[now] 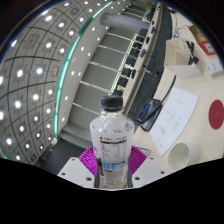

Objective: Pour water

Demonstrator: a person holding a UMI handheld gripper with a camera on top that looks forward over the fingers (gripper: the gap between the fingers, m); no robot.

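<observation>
clear plastic water bottle [111, 145], black cap on, label around lower body, upright between the gripper [110, 172] fingers. magenta pads [90, 158] tight against both sides of bottle base; claw pinching the bottle. beyond, to the right: white table [170, 150] with paper sheet [178, 110], dark tablet-like item [152, 110], red round object [215, 115] further off.

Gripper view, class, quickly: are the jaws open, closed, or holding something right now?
Gripper: closed on the water bottle, jaws pressing both sides, bottle upright.
</observation>
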